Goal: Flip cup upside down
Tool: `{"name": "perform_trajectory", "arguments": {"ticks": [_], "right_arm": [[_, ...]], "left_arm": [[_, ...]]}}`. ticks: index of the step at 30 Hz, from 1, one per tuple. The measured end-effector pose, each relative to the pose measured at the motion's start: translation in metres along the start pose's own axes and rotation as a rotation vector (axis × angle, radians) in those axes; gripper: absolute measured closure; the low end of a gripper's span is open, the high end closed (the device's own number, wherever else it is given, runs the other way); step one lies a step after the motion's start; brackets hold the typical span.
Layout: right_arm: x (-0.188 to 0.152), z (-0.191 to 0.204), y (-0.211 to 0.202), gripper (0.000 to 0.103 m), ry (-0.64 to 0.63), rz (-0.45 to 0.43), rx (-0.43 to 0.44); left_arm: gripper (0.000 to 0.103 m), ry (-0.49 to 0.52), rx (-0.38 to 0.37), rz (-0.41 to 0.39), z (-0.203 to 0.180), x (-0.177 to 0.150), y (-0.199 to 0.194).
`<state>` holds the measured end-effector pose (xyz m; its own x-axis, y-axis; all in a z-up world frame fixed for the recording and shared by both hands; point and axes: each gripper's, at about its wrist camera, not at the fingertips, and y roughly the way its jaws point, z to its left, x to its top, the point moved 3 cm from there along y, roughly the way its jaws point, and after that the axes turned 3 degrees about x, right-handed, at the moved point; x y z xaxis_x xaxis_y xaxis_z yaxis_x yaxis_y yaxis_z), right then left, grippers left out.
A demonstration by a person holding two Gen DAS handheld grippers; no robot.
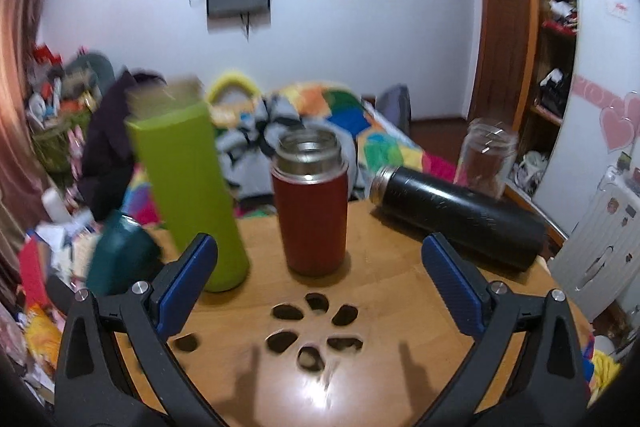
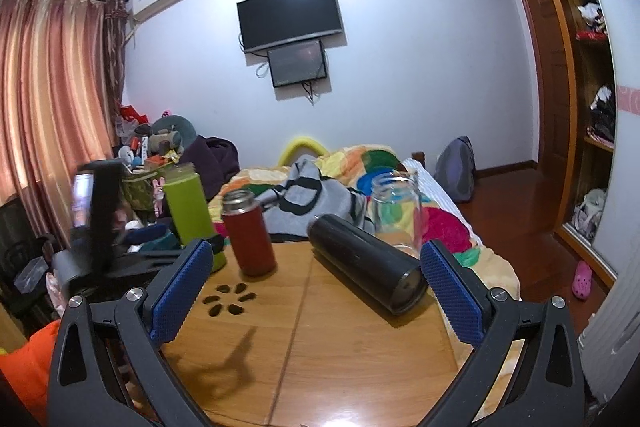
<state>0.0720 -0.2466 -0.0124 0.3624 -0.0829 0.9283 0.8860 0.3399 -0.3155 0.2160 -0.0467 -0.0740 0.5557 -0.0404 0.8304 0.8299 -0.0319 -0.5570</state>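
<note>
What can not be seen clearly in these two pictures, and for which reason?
- Green bottle, left wrist view: motion blur smears its top; the right wrist view shows its base hidden behind the right tool finger.
- Black flask: its far end is cut by the left tool finger in the left wrist view.
- Glass jar: its foot is hidden behind the black flask.
- Red flask: whether it holds liquid cannot be told.

In the left wrist view the green bottle [image 1: 188, 195] is motion-blurred, its top smeared. In the right wrist view, the right tool's finger [image 2: 182, 291] hides that bottle's base, and the glass jar's [image 2: 396, 203] foot sits behind the black flask [image 2: 366, 263].
</note>
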Motion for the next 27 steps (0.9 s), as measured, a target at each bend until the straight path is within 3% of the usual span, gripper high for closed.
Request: {"name": "perform_trajectory", "arguments": {"ticks": [3,6,10,12,13,18,27], "right_arm": [[-0.004,-0.01,0.009,0.0,0.004,0.021,-0.016],[-0.008,-0.022,0.021,0.0,0.023,0.047,-0.022],[-0.014,-0.028,0.027,0.0,0.037,0.071,-0.025],[-0.016,-0.029,0.028,0.0,0.037,0.075,-0.028],[-0.015,-0.029,0.028,0.0,0.038,0.077,-0.027],[-0.016,-0.027,0.027,0.0,0.027,0.074,-0.03],[-0.015,-0.017,0.021,0.0,0.006,0.07,-0.028]], "left_arm": [[0.0,-0.027,-0.019,0.066,-0.004,0.005,0.033],[0.0,-0.055,0.01,0.112,-0.003,0.007,0.06],[0.0,-0.114,-0.015,0.163,0.002,0.007,0.081],[0.011,-0.131,-0.027,0.174,0.003,0.005,0.085],[0.021,-0.13,-0.038,0.186,0.003,0.005,0.086],[0.041,-0.126,-0.022,0.204,0.009,0.004,0.084],[0.041,-0.034,-0.084,0.224,0.009,-0.021,0.033]]}}
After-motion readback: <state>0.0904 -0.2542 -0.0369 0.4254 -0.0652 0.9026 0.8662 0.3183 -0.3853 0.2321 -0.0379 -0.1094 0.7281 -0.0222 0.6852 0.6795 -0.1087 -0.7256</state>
